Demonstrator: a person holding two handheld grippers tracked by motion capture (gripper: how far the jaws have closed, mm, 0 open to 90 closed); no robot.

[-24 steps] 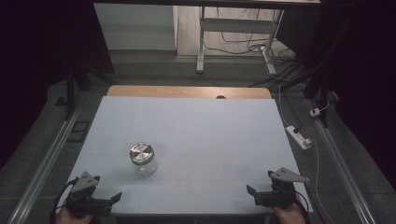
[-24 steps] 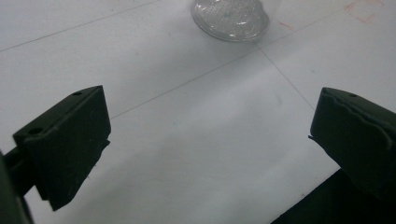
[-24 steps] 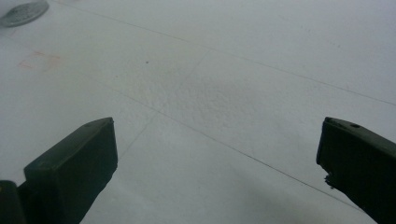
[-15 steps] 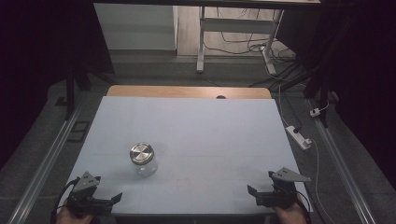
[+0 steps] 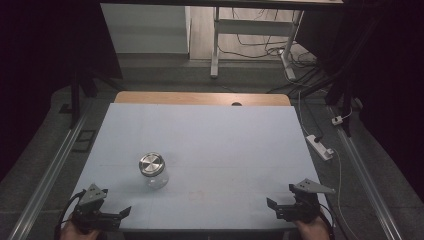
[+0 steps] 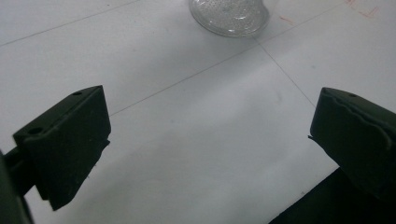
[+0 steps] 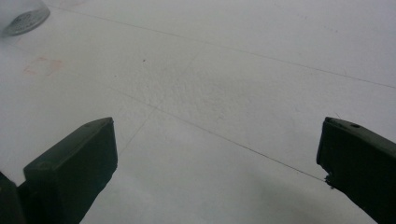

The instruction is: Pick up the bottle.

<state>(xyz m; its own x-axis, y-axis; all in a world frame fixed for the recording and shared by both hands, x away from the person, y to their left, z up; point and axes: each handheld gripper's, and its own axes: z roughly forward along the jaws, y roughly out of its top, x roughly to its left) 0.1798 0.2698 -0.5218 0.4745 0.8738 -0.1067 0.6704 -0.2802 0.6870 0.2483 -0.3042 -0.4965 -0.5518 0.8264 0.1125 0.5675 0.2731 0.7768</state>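
High view: I see the clear glass jar with round metal lid (image 5: 153, 170) upright on the pale blue desk (image 5: 215, 145), toward 8 o'clock from centre. My left claw (image 5: 117, 214) sits at 7 o'clock, my right claw (image 5: 275, 207) at 5 o'clock.

Left gripper view: jaws wide apart, empty; jar base (image 6: 229, 16) at 12 o'clock.

Right gripper view: jaws spread, empty; jar (image 7: 22, 17) at 10 o'clock.

Risk: a hard or off-centre approach could tip the smooth glass.

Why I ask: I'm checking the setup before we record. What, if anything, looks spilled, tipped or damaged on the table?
Nothing stands out. The glass jar stands upright with its metal lid on, nothing spilled around it. Faint reddish marks stain the white table cover. Both the left gripper and right gripper are open, holding nothing.
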